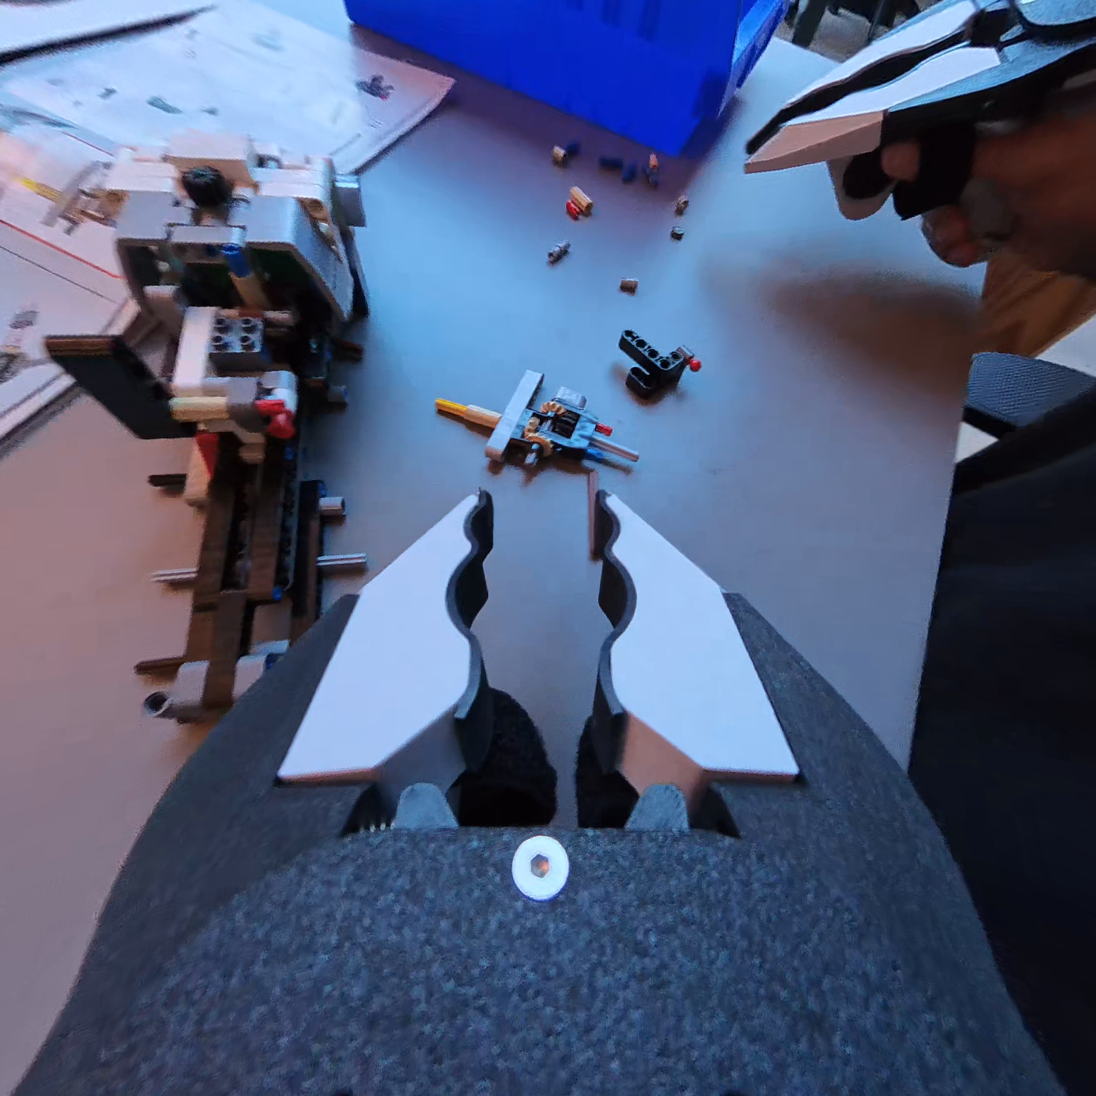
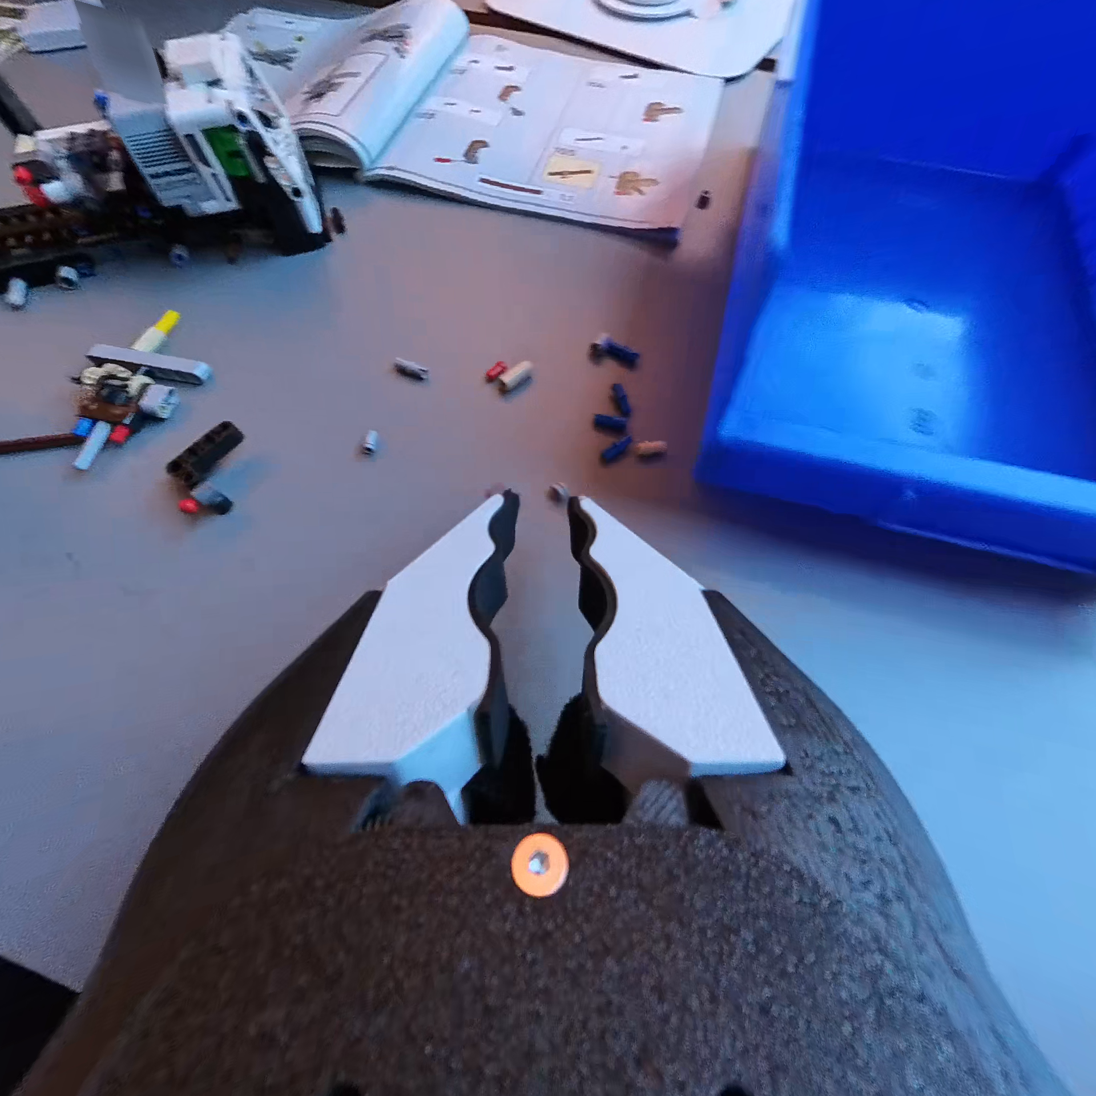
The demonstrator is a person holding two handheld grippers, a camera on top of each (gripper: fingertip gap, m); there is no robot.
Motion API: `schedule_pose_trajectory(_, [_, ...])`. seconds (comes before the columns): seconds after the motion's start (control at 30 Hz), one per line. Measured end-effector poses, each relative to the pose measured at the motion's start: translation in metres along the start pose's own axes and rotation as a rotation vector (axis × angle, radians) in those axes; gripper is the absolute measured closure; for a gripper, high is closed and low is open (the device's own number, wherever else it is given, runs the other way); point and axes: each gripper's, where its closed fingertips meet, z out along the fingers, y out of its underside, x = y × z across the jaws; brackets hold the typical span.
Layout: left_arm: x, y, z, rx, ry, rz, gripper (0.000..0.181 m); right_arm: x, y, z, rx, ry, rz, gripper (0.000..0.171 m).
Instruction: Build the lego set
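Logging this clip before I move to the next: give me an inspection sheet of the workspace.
Surface: grey table, well lit.
Job's things: large model at left; small subassembly; black angled beam; open instruction booklet.
Clutter: loose blue pins, a tan and red connector, small grey bushes scattered.
Grippers: left tool open, empty; right tool open, empty, above the table.
Cables: nothing seen.
Surroundings: blue bin at right, looks empty; chair.
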Motion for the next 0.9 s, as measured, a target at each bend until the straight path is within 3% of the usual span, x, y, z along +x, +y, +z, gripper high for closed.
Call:
schedule_pose_trajectory(0.17, [-0.012,0.005,-0.012,0.049,-0.082,0.031,0.148,0.031,0.024,-0.016,-0.06,0.098,0.027,0.154])
schedule_pose_trajectory(0.3, [-0.011,-0.003,-0.017,0.126,-0.069,0.0,0.143,0.025,0.029,-0.018,-0.071,0.076,0.038,0.152])
schedule_pose_trajectory(0.47, [-0.011,-0.005,-0.015,0.134,-0.06,-0.014,0.143,0.001,0.024,0.005,-0.075,0.024,-0.031,0.153])
schedule_pose_trajectory(0.9, [-0.022,-0.001,-0.014,0.103,-0.092,-0.033,0.146,0.003,0.016,0.039,-0.146,0.001,-0.047,0.16])
